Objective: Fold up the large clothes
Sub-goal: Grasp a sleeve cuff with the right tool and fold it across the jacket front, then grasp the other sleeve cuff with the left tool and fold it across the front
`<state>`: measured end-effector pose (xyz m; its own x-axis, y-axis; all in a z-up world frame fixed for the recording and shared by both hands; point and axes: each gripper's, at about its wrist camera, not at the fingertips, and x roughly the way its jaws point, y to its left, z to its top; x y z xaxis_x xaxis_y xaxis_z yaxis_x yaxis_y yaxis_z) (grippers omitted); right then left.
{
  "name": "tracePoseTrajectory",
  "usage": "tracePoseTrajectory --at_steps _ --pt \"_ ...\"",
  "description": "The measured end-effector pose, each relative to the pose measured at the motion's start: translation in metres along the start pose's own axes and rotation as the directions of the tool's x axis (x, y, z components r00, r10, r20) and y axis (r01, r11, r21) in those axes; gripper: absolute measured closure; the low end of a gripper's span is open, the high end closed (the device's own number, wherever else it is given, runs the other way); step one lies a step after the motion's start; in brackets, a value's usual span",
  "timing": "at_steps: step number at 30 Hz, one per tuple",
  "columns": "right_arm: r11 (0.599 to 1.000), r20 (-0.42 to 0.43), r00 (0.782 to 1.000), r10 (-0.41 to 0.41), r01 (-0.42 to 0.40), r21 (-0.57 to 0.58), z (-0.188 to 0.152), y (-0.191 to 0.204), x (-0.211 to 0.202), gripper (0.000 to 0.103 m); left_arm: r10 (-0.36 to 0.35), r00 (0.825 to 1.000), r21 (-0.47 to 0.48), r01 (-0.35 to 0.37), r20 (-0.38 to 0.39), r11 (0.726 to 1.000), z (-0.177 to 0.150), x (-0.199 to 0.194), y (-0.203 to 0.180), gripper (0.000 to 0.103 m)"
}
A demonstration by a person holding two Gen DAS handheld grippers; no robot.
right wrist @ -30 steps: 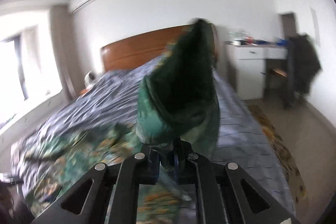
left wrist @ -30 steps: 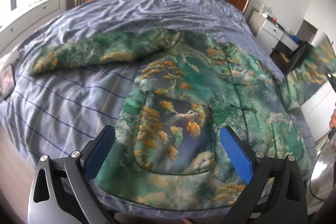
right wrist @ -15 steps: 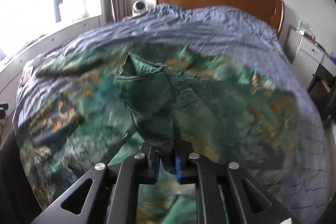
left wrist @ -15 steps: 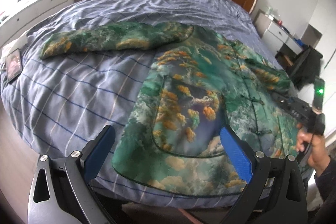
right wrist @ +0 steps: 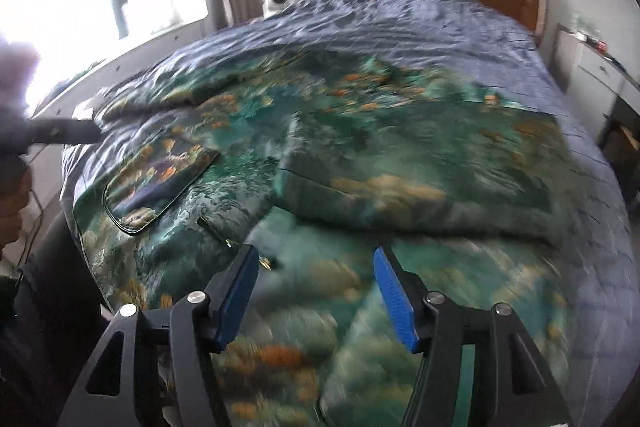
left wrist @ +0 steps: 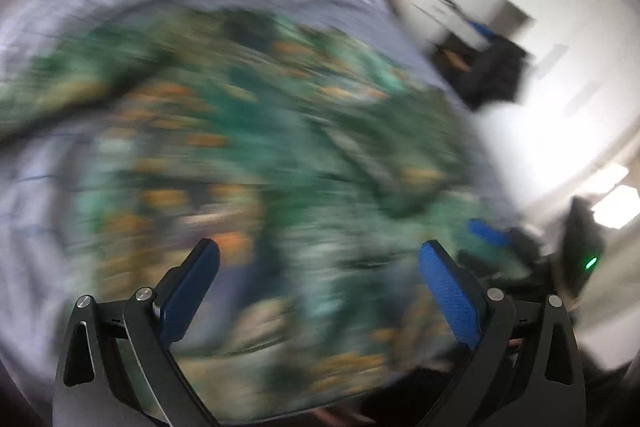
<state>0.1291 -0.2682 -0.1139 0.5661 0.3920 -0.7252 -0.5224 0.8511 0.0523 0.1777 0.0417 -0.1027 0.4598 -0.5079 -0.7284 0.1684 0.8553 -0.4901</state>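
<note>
The jacket (right wrist: 360, 155) is spread on the bed (right wrist: 440, 23), one sleeve folded across. Right gripper (right wrist: 316, 287) jaws are opening, nothing gripped; left gripper (left wrist: 320, 283) jaws are held wide, empty.

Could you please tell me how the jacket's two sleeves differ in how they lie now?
The right-side green printed sleeve lies folded across the green printed padded jacket; the left-side green printed sleeve stretches outward over the blue striped duvet. Both lie flat, ungripped.
</note>
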Motion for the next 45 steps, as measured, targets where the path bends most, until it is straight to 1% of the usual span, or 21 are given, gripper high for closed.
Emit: tracePoseTrajectory --at_steps 2,4,5,7,9,10,11,12,14,15,18,22,24,25,28,31,36,39,41,44,45 --pt "0.999 0.022 0.999 -0.024 0.023 0.032 -0.004 -0.006 -0.012 0.042 -0.102 0.992 0.003 0.103 -0.068 0.995 0.018 0.035 -0.011 0.003" --pt "0.998 0.045 0.998 -0.037 0.034 0.061 -0.008 -0.01 -0.024 0.042 -0.143 0.983 0.009 0.145 -0.117 0.989 0.034 0.073 -0.024 0.004" --pt "0.997 0.058 0.997 -0.041 0.037 0.074 -0.009 -0.012 -0.03 0.042 -0.142 0.981 0.003 0.144 -0.128 0.99 0.041 0.087 -0.027 0.005" --pt "0.995 0.077 0.996 -0.047 0.04 0.089 -0.012 -0.014 -0.039 0.042 -0.113 0.982 -0.013 0.112 -0.154 0.994 0.053 0.117 -0.031 0.014" --pt "0.995 0.091 0.995 -0.049 0.04 0.094 -0.014 -0.013 -0.046 0.042 -0.059 0.979 -0.019 0.056 -0.197 0.998 0.06 0.14 -0.032 0.04" --pt "0.995 0.098 0.994 -0.053 0.044 0.093 -0.015 -0.012 -0.048 0.042 -0.01 0.977 -0.011 0.007 -0.211 1.0 0.063 0.15 -0.033 0.049" --pt "0.995 0.105 0.993 -0.056 0.047 0.09 -0.017 -0.011 -0.05 0.042 0.029 0.976 -0.003 -0.03 -0.215 1.0 0.064 0.154 -0.033 0.072" --pt "0.995 0.11 0.992 -0.061 0.051 0.086 -0.018 -0.01 -0.052 0.042 0.055 0.975 -0.002 -0.057 -0.216 0.998 0.065 0.155 -0.033 0.085" --pt "0.994 0.114 0.991 -0.069 0.059 0.087 -0.022 -0.01 -0.054 0.042 0.031 0.978 -0.051 -0.042 -0.208 0.998 0.07 0.147 -0.031 0.092" --pt "0.994 0.114 0.991 -0.07 0.06 0.092 -0.023 -0.011 -0.055 0.042 0.031 0.98 -0.052 -0.042 -0.196 0.998 0.074 0.141 -0.033 0.093" --pt "0.992 0.126 0.99 -0.068 0.054 0.111 -0.023 -0.017 -0.063 0.042 0.065 0.992 0.021 -0.063 -0.108 0.998 0.102 0.112 -0.047 0.093" --pt "0.993 0.136 0.987 -0.091 0.078 0.094 -0.007 -0.045 -0.07 0.042 0.086 0.996 0.052 -0.085 -0.017 0.995 0.162 0.1 -0.043 0.093" --pt "0.989 0.134 0.982 -0.132 0.122 0.085 0.008 -0.066 -0.069 0.042 0.115 0.993 0.055 -0.114 -0.009 0.992 0.177 0.108 -0.028 0.092" --pt "0.987 0.142 0.978 -0.154 0.144 0.077 0.018 -0.079 -0.069 0.042 0.149 0.989 0.05 -0.148 -0.011 0.988 0.182 0.121 -0.015 0.092" --pt "0.976 0.143 0.965 -0.218 0.213 0.049 0.052 -0.112 -0.056 0.042 0.179 0.981 0.003 -0.179 -0.07 0.984 0.179 0.155 0.016 0.09" --pt "0.975 0.1 0.97 -0.223 0.219 0.047 0.083 -0.144 -0.023 0.042 0.158 0.983 -0.039 -0.162 -0.096 0.986 0.16 0.17 0.038 0.087" --pt "0.972 0.006 0.983 -0.182 0.179 0.152 0.13 -0.199 0.055 0.042 0.162 0.984 -0.022 -0.164 -0.079 0.986 0.148 0.179 0.041 0.08" --pt "0.968 -0.063 0.984 -0.166 0.175 0.177 0.151 -0.218 0.109 0.042 0.158 0.984 -0.032 -0.161 -0.077 0.987 0.146 0.187 0.044 0.077" --pt "0.96 -0.119 0.981 -0.152 0.175 0.217 0.152 -0.228 0.145 0.042 0.145 0.987 -0.052 -0.148 -0.068 0.988 0.143 0.188 0.048 0.076" --pt "0.952 -0.238 0.964 -0.119 0.179 0.249 0.135 -0.235 0.194 0.041 0.134 0.989 -0.065 -0.138 -0.057 0.988 0.142 0.19 0.052 0.076" --pt "0.952 -0.235 0.964 -0.123 0.181 0.245 0.13 -0.235 0.201 0.041 0.135 0.989 -0.062 -0.138 -0.055 0.988 0.142 0.19 0.053 0.076"
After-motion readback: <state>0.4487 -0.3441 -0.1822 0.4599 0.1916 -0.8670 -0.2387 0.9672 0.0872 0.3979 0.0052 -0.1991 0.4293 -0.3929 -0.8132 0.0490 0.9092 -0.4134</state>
